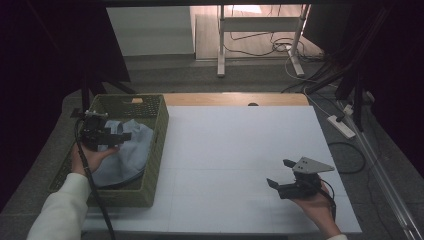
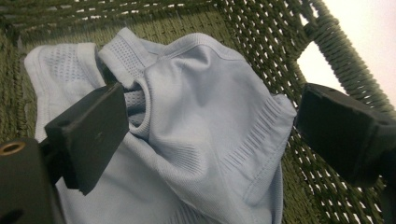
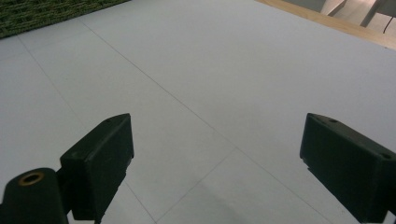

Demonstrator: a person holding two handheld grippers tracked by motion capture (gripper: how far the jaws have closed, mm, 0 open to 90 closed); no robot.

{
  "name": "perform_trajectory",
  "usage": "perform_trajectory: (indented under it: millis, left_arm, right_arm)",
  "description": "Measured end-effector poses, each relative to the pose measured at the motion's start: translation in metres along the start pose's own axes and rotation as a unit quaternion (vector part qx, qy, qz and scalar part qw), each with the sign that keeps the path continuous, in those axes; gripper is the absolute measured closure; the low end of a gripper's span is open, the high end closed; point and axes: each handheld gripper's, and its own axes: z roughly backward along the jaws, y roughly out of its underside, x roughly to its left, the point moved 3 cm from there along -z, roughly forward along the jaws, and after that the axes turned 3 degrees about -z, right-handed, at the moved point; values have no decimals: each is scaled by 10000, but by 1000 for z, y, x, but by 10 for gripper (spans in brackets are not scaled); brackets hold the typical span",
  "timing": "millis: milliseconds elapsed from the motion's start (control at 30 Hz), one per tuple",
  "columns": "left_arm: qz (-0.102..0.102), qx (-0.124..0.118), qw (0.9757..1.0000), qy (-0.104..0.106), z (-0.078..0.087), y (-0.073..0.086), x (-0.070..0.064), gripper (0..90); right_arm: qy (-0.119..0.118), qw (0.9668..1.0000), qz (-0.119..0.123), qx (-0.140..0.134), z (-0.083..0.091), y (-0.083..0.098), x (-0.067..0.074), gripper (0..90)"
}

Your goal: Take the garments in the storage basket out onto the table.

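Crumpled garment (image 2: 201,140), lengthwise along basket (image 1: 155,145).

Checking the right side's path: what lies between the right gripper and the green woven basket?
Only bare white table top separates the right gripper from the green woven basket, per the high view. The right gripper view agrees.

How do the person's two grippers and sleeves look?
Both the left gripper and the right gripper are black with blocky, rectangular fingers. A grey three-cornered plate sits on the right one. A black cable trails from the left. The sleeve is white.
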Motion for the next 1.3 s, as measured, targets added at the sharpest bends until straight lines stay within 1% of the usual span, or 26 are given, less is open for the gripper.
perform_trajectory:
  millis: [100,200,333,633,767,1300]
  left_arm:
    - [7,38,10000,-24,-2,1,1,96]
    - [79,81,9999,-35,-6,2,4,95]
    - [100,136,9998,-49,-9,3,6,96]
    - [145,186,9997,-94,-13,4,9,95]
    - [197,178,9996,-108,-14,4,11,95]
    - [287,315,9989,-174,-23,5,17,94]
  right_arm:
    - [-1,10000,-4,7,0,0,0,101]
    - [1,10000,-4,10,0,0,0,101]
    - [-6,10000,1,13,0,1,0,101]
    - [1,10000,-3,23,-1,1,0,101]
    - [-5,10000,5,30,-1,1,0,102]
    - [8,10000,20,57,-1,2,0,101]
